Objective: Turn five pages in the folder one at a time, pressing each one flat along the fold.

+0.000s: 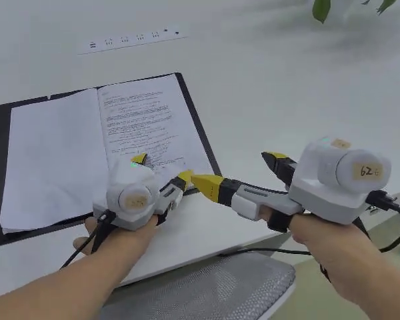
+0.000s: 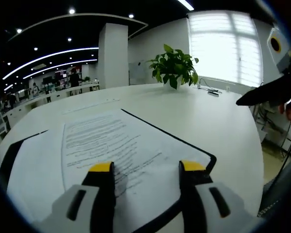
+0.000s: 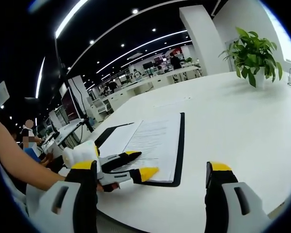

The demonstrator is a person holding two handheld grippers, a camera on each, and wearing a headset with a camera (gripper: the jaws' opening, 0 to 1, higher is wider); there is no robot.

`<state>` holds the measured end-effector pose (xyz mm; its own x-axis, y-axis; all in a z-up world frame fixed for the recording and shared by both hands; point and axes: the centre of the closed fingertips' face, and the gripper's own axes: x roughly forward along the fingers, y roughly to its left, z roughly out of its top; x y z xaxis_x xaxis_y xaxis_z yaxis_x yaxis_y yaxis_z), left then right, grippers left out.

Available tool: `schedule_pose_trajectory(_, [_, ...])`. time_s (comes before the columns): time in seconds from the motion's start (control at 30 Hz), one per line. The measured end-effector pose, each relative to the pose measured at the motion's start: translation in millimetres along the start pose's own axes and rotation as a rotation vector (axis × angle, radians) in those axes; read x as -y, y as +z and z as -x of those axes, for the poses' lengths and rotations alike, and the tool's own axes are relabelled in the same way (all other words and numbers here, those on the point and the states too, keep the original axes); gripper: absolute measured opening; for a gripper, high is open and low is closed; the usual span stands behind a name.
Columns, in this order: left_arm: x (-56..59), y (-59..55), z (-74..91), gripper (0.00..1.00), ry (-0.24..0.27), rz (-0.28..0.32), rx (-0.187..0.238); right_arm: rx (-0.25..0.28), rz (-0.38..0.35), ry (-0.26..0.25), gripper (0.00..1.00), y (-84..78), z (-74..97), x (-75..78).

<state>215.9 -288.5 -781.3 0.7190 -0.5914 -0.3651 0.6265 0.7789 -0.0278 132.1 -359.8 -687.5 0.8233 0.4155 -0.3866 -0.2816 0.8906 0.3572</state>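
A black folder [image 1: 199,127] lies open on the white table, with a blank page [image 1: 53,160] on the left and a printed page [image 1: 143,123] on the right. My left gripper [image 1: 162,168] hovers open over the printed page's near corner [image 2: 150,155], nothing between its jaws. My right gripper [image 1: 240,170] is open too, off the folder's right edge above the bare table, its jaws pointing left towards the left gripper [image 3: 116,167]. The right gripper view takes in the whole folder [image 3: 180,145] ahead of the right gripper [image 3: 151,166].
A white power strip [image 1: 133,39] lies on the table beyond the folder. A potted plant [image 3: 254,53] stands at the far right of the table. A grey chair seat [image 1: 213,287] sits below the table's near edge. Office desks stand far behind.
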Motion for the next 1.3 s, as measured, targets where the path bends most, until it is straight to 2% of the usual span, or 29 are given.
schedule_pose_trajectory(0.1, [-2.1, 1.0, 0.8, 0.51, 0.004, 0.008, 0.012, -0.004, -0.008, 0.005, 0.92, -1.5, -2.4, -0.7])
schedule_pose_trajectory(0.13, [-6.0, 2.2, 1.7, 0.49, 0.011, 0.017, 0.021, -0.007, -0.008, 0.006, 0.92, -2.0, -3.0, -0.9])
schedule_pose_trajectory(0.4, [-12.1, 3.4, 3.4, 0.36, 0.032, 0.037, 0.03, -0.018, -0.012, 0.012, 0.92, -3.7, -7.4, -1.4])
schedule_pose_trajectory(0.47, [-15.8, 4.7, 5.1, 0.32, 0.047, 0.059, 0.034, -0.022, -0.012, 0.016, 0.92, -4.0, -8.9, -2.0])
schedule_pose_trajectory(0.63, [-21.6, 5.4, 5.4, 0.23, 0.066, 0.07, 0.027, -0.033, -0.011, 0.027, 0.91, -5.2, -13.3, -4.0])
schedule_pose_trajectory(0.67, [-25.1, 4.1, 6.9, 0.19, 0.085, 0.111, 0.023, -0.036, -0.01, 0.031, 0.91, -5.7, -14.3, -4.4])
schedule_pose_trajectory(0.77, [-26.4, 3.5, 4.3, 0.16, 0.079, 0.108, 0.021, -0.039, -0.014, 0.042, 0.9, -4.9, -17.1, -6.8])
schedule_pose_trajectory(0.87, [-26.4, 2.9, 4.8, 0.14, 0.079, 0.136, 0.017, -0.039, -0.026, 0.055, 0.87, -3.4, -20.1, -9.8])
schedule_pose_trajectory(0.93, [-27.2, 2.1, 4.2, 0.12, 0.078, 0.184, 0.015, -0.055, -0.05, 0.074, 0.85, -4.2, -24.2, -14.6])
schedule_pose_trajectory(0.97, [-27.4, 2.0, 3.3, 0.11, 0.072, 0.187, 0.015, -0.057, -0.058, 0.081, 0.84, -4.1, -25.6, -16.5])
schedule_pose_trajectory(1.1, [-27.5, 0.9, 2.3, 0.1, 0.065, 0.193, 0.013, -0.079, -0.195, 0.12, 0.72, -6.2, -32.4, -27.4])
schedule_pose_trajectory(1.17, [-26.9, 1.2, 2.4, 0.1, 0.062, 0.188, 0.013, -0.116, -0.249, 0.141, 0.65, -12.9, -35.6, -32.3])
schedule_pose_trajectory(1.23, [-26.7, 1.6, 2.3, 0.1, 0.06, 0.19, 0.015, -0.13, -0.272, 0.14, 0.58, -16.5, -39.1, -32.8])
schedule_pose_trajectory(1.3, [-26.6, 1.5, 1.9, 0.1, 0.059, 0.187, 0.016, -0.174, -0.329, 0.176, 0.5, -24.5, -41.5, -41.0])
